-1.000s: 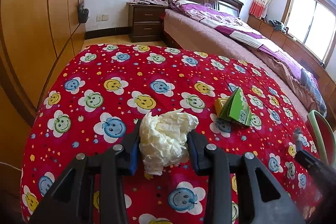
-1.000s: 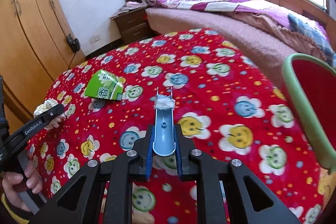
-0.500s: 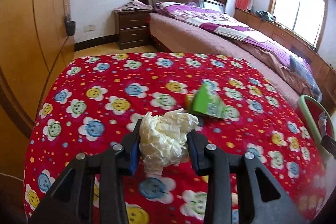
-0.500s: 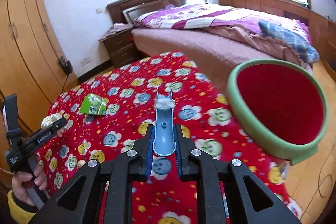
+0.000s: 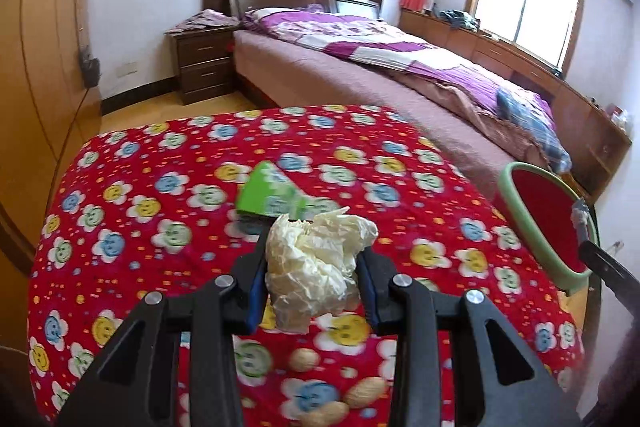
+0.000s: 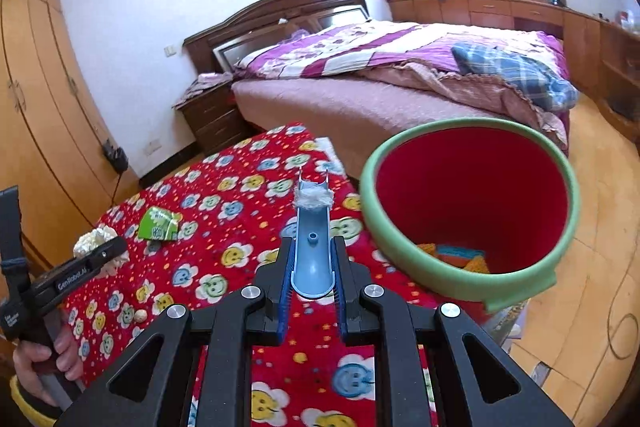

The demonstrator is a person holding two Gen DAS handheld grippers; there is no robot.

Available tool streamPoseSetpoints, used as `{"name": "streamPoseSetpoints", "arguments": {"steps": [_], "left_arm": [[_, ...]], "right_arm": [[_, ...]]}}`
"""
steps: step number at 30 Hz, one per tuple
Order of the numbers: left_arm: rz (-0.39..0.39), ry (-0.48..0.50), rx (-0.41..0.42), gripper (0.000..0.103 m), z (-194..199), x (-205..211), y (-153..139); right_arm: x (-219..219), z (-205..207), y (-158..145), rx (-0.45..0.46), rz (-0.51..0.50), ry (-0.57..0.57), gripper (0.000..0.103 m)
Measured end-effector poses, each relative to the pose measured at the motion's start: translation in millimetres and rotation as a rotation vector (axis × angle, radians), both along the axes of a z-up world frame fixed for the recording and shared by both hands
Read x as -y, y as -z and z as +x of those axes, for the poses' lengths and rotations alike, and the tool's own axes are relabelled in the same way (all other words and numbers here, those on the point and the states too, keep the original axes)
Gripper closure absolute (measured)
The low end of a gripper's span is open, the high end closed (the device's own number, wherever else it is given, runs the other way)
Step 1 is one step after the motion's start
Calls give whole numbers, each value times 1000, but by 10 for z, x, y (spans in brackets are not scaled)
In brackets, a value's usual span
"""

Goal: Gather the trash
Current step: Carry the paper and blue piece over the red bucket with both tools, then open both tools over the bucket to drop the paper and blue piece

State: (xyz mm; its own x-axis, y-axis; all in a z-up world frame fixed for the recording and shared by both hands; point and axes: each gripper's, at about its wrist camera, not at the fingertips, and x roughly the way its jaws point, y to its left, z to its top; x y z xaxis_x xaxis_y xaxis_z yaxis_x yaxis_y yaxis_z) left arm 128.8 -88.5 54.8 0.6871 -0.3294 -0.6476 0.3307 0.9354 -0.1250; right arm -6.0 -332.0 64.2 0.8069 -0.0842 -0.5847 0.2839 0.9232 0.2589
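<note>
Both grippers have swung toward the bin (image 6: 472, 279). Left gripper (image 5: 312, 267) jaws pinch the crumpled tissue (image 5: 316, 267); right gripper (image 6: 313, 267) jaws clamp a blue scoop (image 6: 313, 247). Its fluff (image 6: 314, 198) could fall short onto the desk (image 5: 160, 227).

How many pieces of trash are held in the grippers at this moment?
2. The crumpled paper wad is clamped in the left gripper above the red flowered cloth; the blue plastic piece is in the right gripper, beside the bin.
</note>
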Motion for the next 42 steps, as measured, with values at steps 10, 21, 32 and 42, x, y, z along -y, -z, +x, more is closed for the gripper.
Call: {"name": "streamPoseSetpoints", "arguments": {"steps": [10, 21, 32, 42], "left_arm": [[-9, 105, 2, 65, -192, 558, -116], [15, 210, -13, 65, -244, 1175, -119], [62, 315, -22, 65, -250, 1770, -55], [87, 408, -9, 65, -308, 2248, -24]], "right_arm": [[413, -266, 5, 39, 8, 96, 86], [948, -360, 197, 28, 62, 198, 86], [1218, -358, 354, 24, 45, 243, 85], [1460, -471, 447, 44, 105, 284, 84]]}}
